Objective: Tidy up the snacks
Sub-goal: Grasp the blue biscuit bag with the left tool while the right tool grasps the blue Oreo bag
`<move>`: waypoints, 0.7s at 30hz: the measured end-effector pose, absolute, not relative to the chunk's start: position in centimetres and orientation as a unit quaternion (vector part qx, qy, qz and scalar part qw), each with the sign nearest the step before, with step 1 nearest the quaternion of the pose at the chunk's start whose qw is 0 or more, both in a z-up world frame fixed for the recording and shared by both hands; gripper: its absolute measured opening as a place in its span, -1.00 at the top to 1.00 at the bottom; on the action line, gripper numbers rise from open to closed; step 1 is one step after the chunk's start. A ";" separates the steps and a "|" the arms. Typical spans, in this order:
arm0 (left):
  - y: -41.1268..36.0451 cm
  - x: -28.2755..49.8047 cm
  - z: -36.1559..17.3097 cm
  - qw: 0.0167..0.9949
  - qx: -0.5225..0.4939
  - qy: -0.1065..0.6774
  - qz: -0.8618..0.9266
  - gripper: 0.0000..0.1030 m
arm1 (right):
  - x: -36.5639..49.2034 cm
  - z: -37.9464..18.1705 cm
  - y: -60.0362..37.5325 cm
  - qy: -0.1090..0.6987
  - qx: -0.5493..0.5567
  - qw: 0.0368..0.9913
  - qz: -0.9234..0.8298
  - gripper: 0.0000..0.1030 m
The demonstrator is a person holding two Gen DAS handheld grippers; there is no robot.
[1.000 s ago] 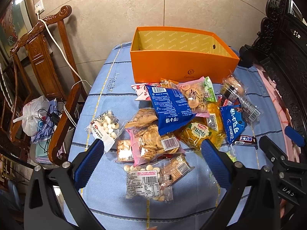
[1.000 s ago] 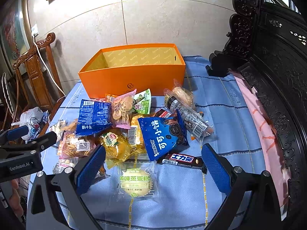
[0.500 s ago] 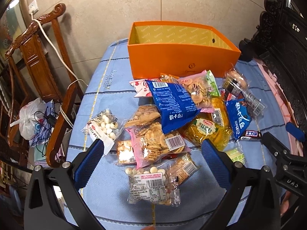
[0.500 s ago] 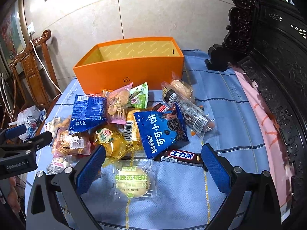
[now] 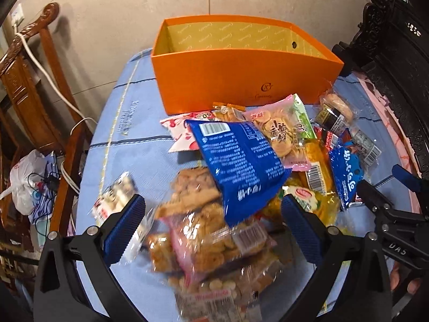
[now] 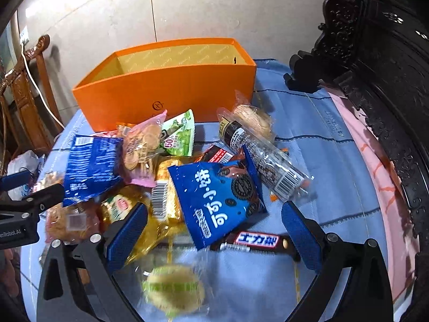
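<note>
Orange box [image 5: 241,75] is sitting unfilled behind heaped snack packets [image 5: 241,166] on the table [image 6: 321,161].
Both grippers' jaws are hanging released; crinkly, light, slippery packets are best pinched at sealed edges.

A light blue cloth with dark stripes [image 5: 150,145] is covering the surface. A carved brown wooden chair [image 5: 29,61] is standing at the far left, with a white cable [image 5: 48,80] trailing over it and a white plastic bag [image 5: 24,179] sitting below. Dark carved furniture [image 6: 386,80] is standing along the right, before a beige tiled wall [image 6: 187,8].
</note>
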State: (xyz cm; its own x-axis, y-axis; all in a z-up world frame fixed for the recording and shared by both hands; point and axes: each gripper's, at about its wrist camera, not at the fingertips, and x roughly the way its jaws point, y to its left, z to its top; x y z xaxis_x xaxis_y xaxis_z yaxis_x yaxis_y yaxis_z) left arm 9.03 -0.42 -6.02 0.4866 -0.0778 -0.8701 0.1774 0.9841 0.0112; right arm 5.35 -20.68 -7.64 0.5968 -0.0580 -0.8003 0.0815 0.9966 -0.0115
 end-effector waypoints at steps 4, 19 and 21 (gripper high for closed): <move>-1.2 11.0 -6.6 0.860 0.048 0.504 -0.068 -0.92 | 6.9 -8.6 -21.0 0.459 0.007 0.888 -0.031 -0.93; -3.8 15.1 -9.0 0.845 0.043 0.532 -0.029 -0.92 | 9.6 -11.2 -22.0 0.494 0.012 0.870 0.008 -0.93; -4.0 15.4 -9.3 0.844 0.044 0.534 -0.028 -0.92 | 9.8 -11.5 -21.8 0.497 0.006 0.868 0.009 -0.93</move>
State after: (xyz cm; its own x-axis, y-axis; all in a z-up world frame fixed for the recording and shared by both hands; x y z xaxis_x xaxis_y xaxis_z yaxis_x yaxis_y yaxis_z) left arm 15.39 -3.95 -9.26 0.4283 -0.0006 -0.9036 0.0943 0.9946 0.0441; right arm 9.84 -21.84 -11.54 0.5065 0.0224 -0.8620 -0.0102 0.9997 0.0199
